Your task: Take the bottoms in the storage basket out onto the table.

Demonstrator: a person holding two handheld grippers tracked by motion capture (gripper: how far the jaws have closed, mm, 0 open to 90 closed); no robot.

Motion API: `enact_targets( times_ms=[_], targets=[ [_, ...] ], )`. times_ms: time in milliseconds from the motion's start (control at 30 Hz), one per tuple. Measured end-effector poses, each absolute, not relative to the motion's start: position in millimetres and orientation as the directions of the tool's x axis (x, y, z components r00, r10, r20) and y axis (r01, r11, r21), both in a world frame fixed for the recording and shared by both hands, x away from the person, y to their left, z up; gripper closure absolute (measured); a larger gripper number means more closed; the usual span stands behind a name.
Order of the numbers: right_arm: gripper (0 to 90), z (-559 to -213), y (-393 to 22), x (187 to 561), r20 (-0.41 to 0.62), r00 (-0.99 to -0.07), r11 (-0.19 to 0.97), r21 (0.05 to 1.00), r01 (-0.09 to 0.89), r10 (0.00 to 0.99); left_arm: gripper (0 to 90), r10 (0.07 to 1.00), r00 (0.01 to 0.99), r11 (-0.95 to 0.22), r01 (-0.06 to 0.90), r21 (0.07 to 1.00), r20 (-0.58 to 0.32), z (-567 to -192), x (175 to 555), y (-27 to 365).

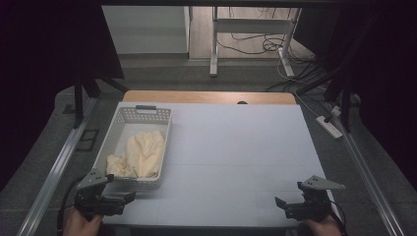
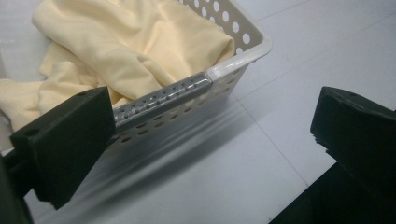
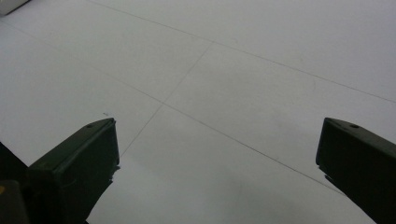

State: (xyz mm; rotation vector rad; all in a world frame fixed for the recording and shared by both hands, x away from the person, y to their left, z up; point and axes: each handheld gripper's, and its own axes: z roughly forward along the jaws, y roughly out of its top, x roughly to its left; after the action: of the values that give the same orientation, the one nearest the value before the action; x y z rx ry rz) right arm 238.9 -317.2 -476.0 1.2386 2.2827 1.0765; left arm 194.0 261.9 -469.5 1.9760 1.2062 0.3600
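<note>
Two hand-held grippers, left gripper and right gripper: black bodies, blocky black jaws with small screw holes, grey three-cornered top plates, black trailing cables; bare hands.

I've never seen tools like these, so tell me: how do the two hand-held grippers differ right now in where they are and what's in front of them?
The left gripper sits at the near end of the white basket, facing its grey handle and the yellow cloth; the right gripper faces only bare table. The left is at the table's near-left corner, the right at its near-right. Both have their jaws wide apart, holding nothing.
</note>
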Motion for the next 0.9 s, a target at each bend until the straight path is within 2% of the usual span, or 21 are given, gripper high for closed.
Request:
enact_targets(
  times_ms=[400, 900],
  targets=[
    [0.0, -476, -318, 239, 0.066, -0.559, 0.332, 0.745, 0.578, 0.826, 0.0, 0.846, 0.517, -0.251, 0.604, 0.757, -0.132, -467, 209, 265],
    [0.0, -476, -318, 240, 0.075, -0.558, 0.327, 0.743, 0.584, 0.827, 0.0, 0.831, 0.526, -0.24, 0.632, 0.736, -0.18, -468, 235, 271]
  ],
)
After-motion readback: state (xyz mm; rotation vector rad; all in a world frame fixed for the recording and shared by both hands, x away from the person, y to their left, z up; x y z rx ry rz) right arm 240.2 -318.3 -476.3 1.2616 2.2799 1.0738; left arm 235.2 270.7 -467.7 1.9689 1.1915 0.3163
